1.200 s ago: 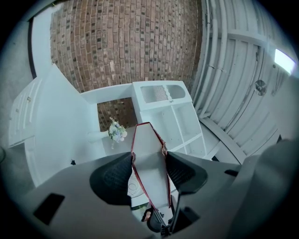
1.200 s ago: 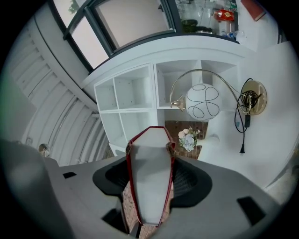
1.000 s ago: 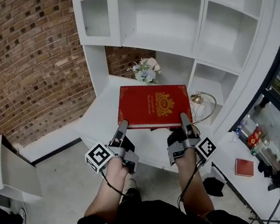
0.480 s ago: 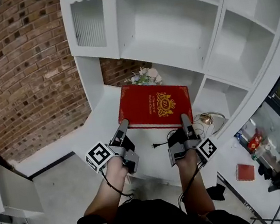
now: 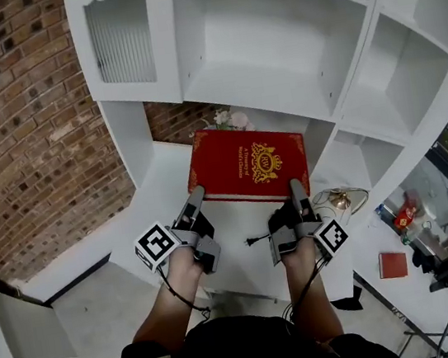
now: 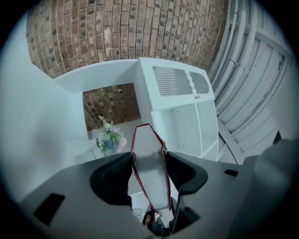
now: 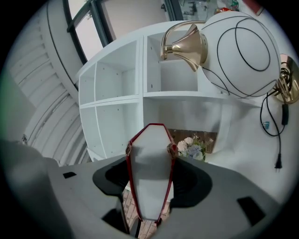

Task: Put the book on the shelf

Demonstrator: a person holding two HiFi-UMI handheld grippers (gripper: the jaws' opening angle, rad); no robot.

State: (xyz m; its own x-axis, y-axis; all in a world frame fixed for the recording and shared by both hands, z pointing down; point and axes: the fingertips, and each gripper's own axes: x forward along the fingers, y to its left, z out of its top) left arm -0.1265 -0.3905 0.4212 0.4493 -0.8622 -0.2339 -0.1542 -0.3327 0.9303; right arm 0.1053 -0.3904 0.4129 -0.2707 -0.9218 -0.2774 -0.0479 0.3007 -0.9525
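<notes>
A large red book with a gold crest on its cover is held flat in the air between both grippers, in front of the white shelf unit. My left gripper is shut on the book's near left edge. On the near right edge my right gripper is shut as well. In the left gripper view the book stands edge-on, with its white pages and red covers between the jaws of the left gripper. The right gripper view shows the book pinched by the right gripper in the same way.
A bunch of pale flowers stands in the niche behind the book. A white globe lamp with a brass base and its black cord sit on the counter at right. A brick wall lies to the left. Further right lies a small red book.
Both grippers have carried the book forward toward the shelf unit, which now looks nearer and larger. The grip on the book is unchanged.
</notes>
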